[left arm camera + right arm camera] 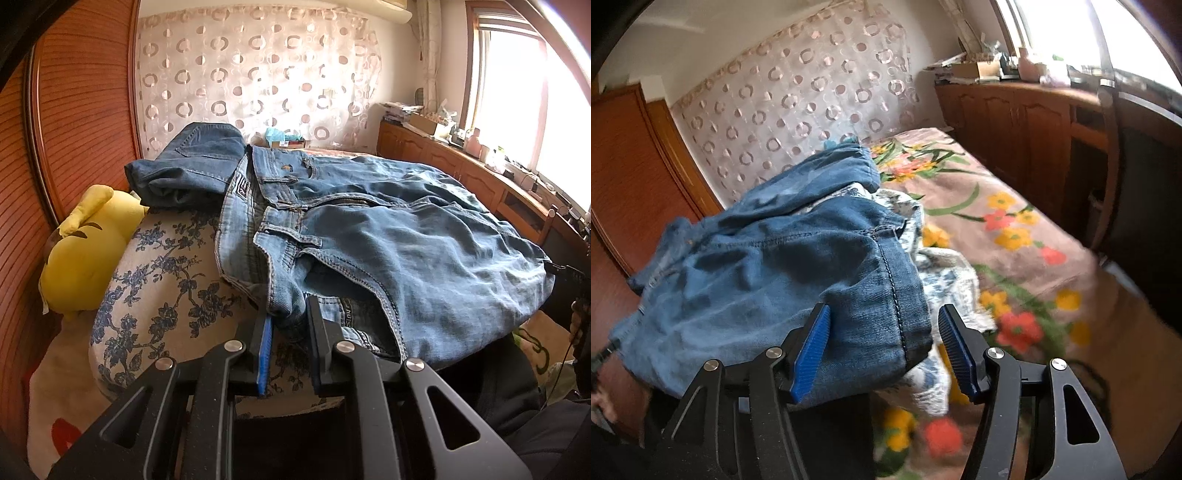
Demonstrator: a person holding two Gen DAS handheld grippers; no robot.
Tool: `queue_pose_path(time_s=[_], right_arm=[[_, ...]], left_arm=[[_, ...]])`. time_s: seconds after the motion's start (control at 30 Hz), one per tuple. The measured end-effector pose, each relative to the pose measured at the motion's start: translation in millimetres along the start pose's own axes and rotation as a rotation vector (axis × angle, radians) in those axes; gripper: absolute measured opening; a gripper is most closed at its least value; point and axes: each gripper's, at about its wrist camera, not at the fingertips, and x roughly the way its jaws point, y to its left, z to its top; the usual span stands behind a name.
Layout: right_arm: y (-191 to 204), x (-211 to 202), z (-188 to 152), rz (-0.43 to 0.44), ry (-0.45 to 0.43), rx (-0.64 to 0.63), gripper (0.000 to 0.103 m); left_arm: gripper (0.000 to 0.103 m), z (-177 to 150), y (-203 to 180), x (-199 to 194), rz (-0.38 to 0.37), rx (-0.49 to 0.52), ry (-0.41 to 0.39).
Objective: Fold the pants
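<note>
Bed: floral cover fills the right wrist view from 12 to 5 o'clock; a blue-and-white patterned quilt lies bunched on it, seen at 8 o'clock in the left wrist view.

Pants: light-blue jeans lying across the quilt, filling the centre of the left wrist view. The waistband with belt loops is at 9 o'clock of the garment, the body running toward 3 o'clock. The cloth appears doubled over, with rumples across the top layer. Judgement: at least one fold seems made, but the bundle is loose and uneven; smoothing and a further fold probably remain.

Second jeans: a darker pair, rolled or folded, at 11 o'clock, touching the waistband. Whether it counts as finished work cannot be told.

Yellow plush toy: at 9 o'clock, beside the quilt, clear of the pants.

Left gripper: at 6 o'clock, jaws narrow, set about a waistband corner. Cloth lies between them, yet a gap shows; firm hold cannot be confirmed.

Right gripper: at 6 o'clock in its own view, jaws wide, straddling a denim edge with a stitched seam. Its pads stand apart from the cloth; nothing is held.
</note>
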Motion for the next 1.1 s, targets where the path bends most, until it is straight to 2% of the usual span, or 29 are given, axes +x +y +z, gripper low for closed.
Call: queue_pose_path(time_s=[0.17,0.2,0.27,0.3,0.33,0.4,0.63,1.1], right_arm=[[-1.1,-3.7,-1.5,0.022,-0.011,0.025,0.061],[0.3,-6.1,-1.8,0.019,-0.014,0.017,0.051],[4.6,-12.2,-1.5,0.015,-0.028,-0.007,0.039],[8.3,-15.0,-1.1,0.012,-0.04,-0.023,0.028],[10.7,-17.3,-0.5,0.013,-0.044,-0.038,0.022],[15.8,-21.8,0.0,0.008,-0.054,-0.066,0.019],[29.7,-33.6,18.3,0.02,-0.106,-0.129,0.016],[47.6,-18.1,50.0,0.041,-0.192,-0.191,0.015]], left_arm=[[0.018,0.9,-0.6,0.4,0.001,-0.004,-0.004],[0.018,1.9,-1.1,0.2,0.0,-0.004,-0.006],[0.017,5.7,-3.3,-2.0,-0.007,0.002,-0.022],[0.017,8.0,-4.6,-3.2,-0.009,0.004,-0.03],[0.017,11.5,-6.4,-5.0,-0.013,0.007,-0.043],[0.017,16.4,-9.8,-7.3,-0.018,0.011,-0.063],[0.016,45.4,-19.0,-7.0,-0.043,0.033,-0.097],[0.015,80.6,-14.7,-4.1,-0.004,0.046,-0.125]])
